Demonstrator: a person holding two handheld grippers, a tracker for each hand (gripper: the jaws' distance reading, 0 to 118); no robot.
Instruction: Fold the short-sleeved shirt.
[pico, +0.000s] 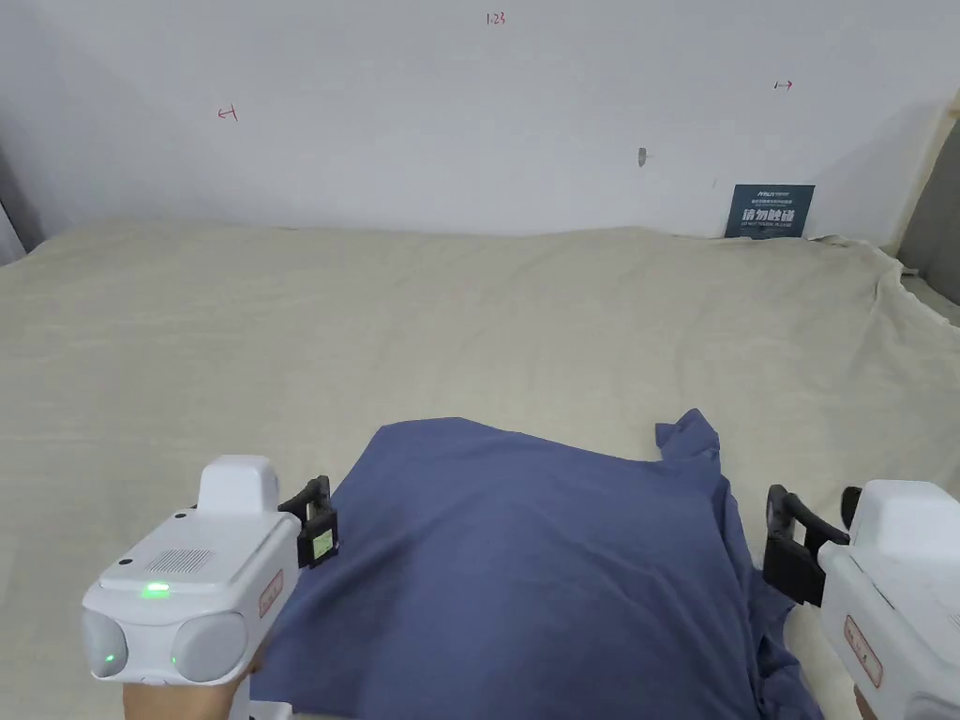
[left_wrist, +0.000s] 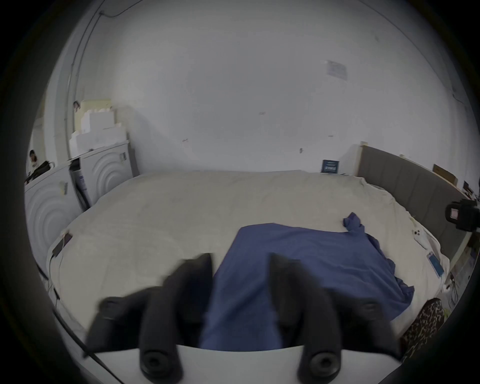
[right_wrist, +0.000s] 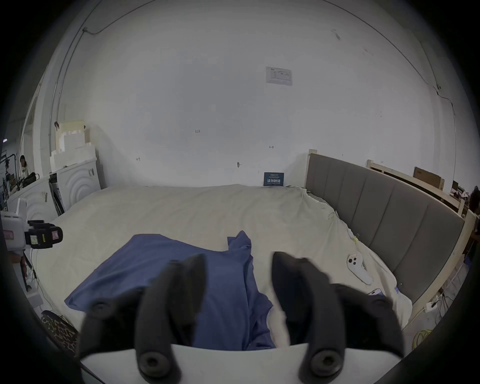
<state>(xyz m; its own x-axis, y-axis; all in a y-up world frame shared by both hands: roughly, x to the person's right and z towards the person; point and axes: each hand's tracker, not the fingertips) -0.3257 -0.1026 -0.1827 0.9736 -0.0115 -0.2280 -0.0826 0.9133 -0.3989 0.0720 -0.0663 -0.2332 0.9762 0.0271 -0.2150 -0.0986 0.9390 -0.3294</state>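
We face a plain white wall (pico: 469, 122) behind a wide bed covered in a cream sheet (pico: 469, 309). A grey padded headboard (right_wrist: 384, 207) lines the bed's right side, and white cabinets with ringed fronts (left_wrist: 104, 166) stand at its left corner.

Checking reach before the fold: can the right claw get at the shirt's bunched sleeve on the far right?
Probably yes: the right claw is open, and nothing lies between it and the sleeve.
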